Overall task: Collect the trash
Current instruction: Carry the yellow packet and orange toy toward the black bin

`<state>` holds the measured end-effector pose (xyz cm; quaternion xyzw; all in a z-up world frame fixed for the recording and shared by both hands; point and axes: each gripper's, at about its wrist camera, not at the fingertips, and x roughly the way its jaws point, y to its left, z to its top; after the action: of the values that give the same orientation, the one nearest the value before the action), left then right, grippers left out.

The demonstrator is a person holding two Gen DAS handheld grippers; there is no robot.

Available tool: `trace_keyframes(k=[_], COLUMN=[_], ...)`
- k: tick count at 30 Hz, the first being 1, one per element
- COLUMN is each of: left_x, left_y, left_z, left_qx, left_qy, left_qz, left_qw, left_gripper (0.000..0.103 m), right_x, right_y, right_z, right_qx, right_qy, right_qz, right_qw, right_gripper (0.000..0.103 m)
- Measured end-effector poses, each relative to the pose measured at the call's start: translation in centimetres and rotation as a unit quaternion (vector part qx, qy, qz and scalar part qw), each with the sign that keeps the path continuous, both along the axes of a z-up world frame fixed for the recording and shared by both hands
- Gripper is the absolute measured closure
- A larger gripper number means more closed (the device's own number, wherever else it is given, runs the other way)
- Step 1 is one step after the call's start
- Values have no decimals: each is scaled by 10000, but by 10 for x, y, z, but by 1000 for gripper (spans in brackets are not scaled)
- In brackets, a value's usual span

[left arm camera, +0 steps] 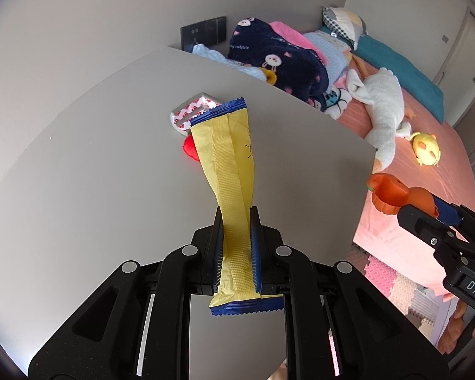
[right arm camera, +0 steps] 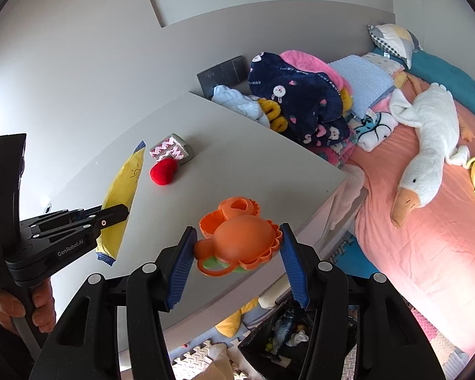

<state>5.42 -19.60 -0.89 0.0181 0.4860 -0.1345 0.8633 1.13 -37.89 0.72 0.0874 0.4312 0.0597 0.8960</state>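
Yellow foil wrapper [left arm camera: 234, 190] is clamped lengthwise between the 2 pads of the left gripper [left arm camera: 236, 221], its long axis running forward above the grey table [left arm camera: 95, 174]. To the right, the orange plastic toy [right arm camera: 237, 237] (lifted off the surface) is pinched by the right gripper [right arm camera: 237, 243], nearer the black bag [right arm camera: 288, 335] judged to be the drop point below.

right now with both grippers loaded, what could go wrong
The yellow wrapper is pinched near its lower end by the left gripper, so its long free end could flop or slide out. The right gripper holds the rounded orange toy only at its sides, so it might twist loose over the table edge.
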Motion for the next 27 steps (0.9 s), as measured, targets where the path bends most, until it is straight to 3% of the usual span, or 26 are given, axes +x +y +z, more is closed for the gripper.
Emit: trace_keyframes(k=[11, 27], left_x=[-57, -114], left_y=[-59, -127], left_z=[7, -5], left_qx=[-22, -39], left_qy=[-54, 143], left_qz=[-656, -1654], left_qw=[9978, 9861], left_gripper=[89, 89], right_x=[-61, -145], right_y=[-34, -82], right_z=[13, 18], right_qx=[-103, -213], right_qy=[-97, -124], right_qz=[-262, -853], right_qw=[9996, 9960], right_gripper=[48, 48])
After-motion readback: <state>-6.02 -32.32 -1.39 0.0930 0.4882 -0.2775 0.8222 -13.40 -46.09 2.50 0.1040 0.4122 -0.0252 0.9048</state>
